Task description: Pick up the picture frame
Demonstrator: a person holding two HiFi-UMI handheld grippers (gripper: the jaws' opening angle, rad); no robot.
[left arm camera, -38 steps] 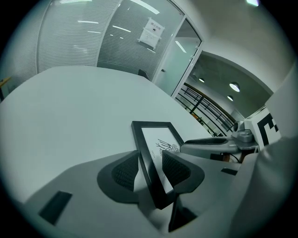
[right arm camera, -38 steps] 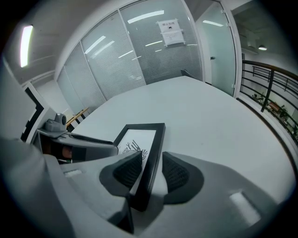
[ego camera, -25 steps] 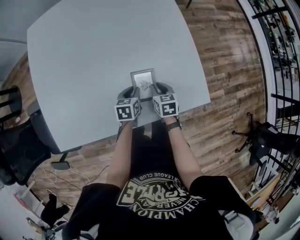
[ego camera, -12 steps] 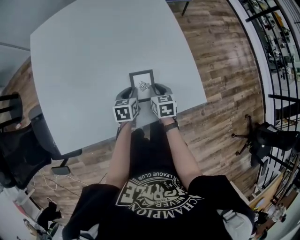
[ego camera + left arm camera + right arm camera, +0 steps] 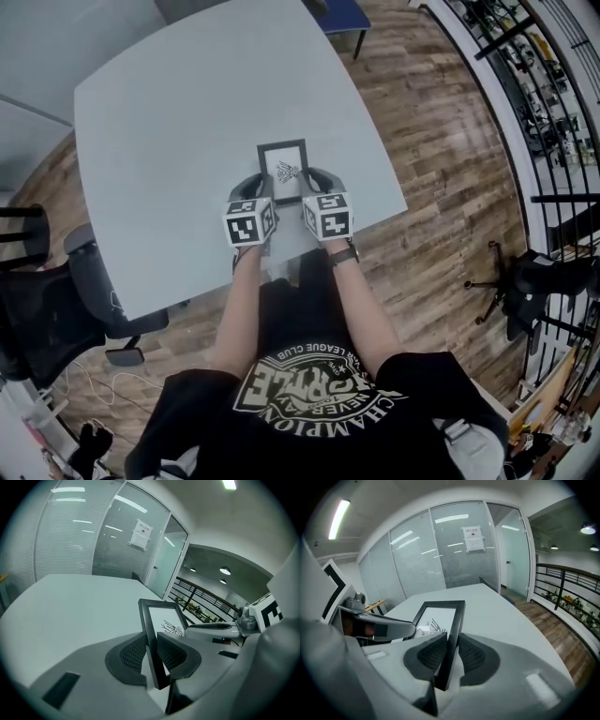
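picture frame [image 5: 283, 172]: rectangular, black moulding, white insert with a dark line drawing. it is held over the smooth pale grey surface [image 5: 187, 122], near the surface's 6 o'clock edge. left gripper [image 5: 253, 187] clamps the frame's 9 o'clock side rail, with its ribbed, rounded dark fingers [image 5: 133, 654] pressing both faces. right gripper [image 5: 319, 180] clamps the 3 o'clock rail likewise, fingers [image 5: 472, 656] closed on the moulding.
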